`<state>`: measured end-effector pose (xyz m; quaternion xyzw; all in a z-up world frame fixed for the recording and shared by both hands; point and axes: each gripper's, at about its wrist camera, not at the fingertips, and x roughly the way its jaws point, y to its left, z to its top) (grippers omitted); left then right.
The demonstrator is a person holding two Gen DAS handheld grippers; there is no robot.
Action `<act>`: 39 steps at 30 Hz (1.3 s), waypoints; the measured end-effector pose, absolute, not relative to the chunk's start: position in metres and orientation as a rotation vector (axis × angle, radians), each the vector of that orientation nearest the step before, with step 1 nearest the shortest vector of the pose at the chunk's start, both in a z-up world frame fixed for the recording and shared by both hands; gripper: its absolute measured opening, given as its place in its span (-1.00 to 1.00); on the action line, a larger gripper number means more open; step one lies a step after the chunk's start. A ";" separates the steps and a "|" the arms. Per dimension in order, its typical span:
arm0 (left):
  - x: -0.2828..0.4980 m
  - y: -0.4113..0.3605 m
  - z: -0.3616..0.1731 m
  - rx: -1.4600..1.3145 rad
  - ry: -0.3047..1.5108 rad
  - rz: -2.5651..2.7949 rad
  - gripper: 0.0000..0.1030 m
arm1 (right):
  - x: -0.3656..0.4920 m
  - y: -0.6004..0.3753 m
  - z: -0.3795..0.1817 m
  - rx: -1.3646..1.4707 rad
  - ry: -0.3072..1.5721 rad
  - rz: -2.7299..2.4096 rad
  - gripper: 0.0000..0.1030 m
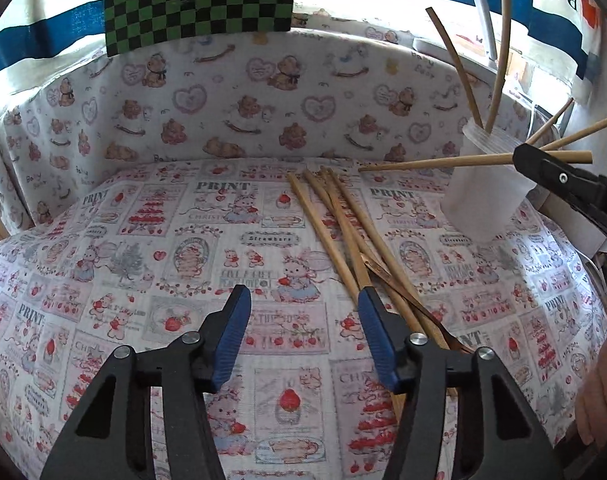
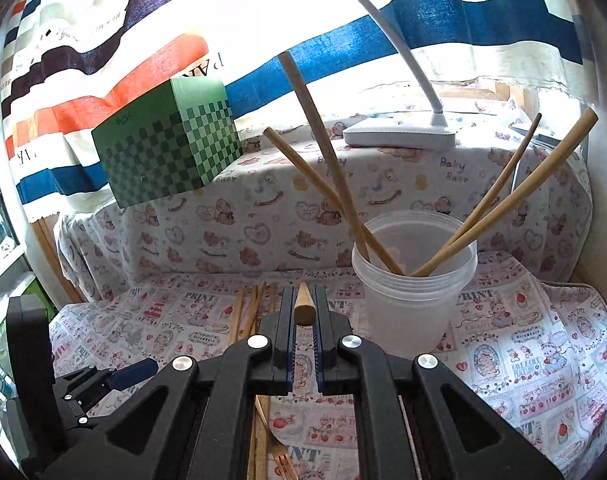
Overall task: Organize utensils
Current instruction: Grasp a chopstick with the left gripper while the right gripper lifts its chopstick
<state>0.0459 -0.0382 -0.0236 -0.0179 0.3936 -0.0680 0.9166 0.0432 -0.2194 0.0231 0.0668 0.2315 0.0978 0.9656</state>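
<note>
Hovering over the printed tablecloth (image 1: 143, 280), left gripper (image 1: 303, 320) sits half open, holding nothing, its right pad beside the loose chopstick pile (image 1: 343, 232). Right gripper (image 2: 303, 312) is clamped on one chopstick (image 2: 303, 308) just left of the plastic cup (image 2: 411, 312), four sticks inside.

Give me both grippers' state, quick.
Left gripper: open, nothing between its fingers, poised over the loose wooden chopsticks.
Right gripper: closed on one wooden chopstick.
</note>
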 end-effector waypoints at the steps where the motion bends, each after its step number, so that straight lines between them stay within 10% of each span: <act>1: 0.046 -0.042 -0.025 -0.028 0.820 -0.156 -0.01 | 0.045 -0.219 0.024 0.138 0.472 0.195 -0.84; 12: 0.045 -0.066 -0.037 0.039 0.902 -0.257 -0.08 | 0.048 -0.225 0.021 0.176 0.496 0.181 -0.84; 18: 0.040 -0.063 -0.036 0.010 0.883 -0.260 -0.87 | 0.048 -0.224 0.021 0.176 0.497 0.178 -0.84; 39: 0.003 -0.005 0.039 -0.149 0.442 -0.169 -0.88 | 0.027 -0.251 0.042 0.264 0.338 0.147 -0.84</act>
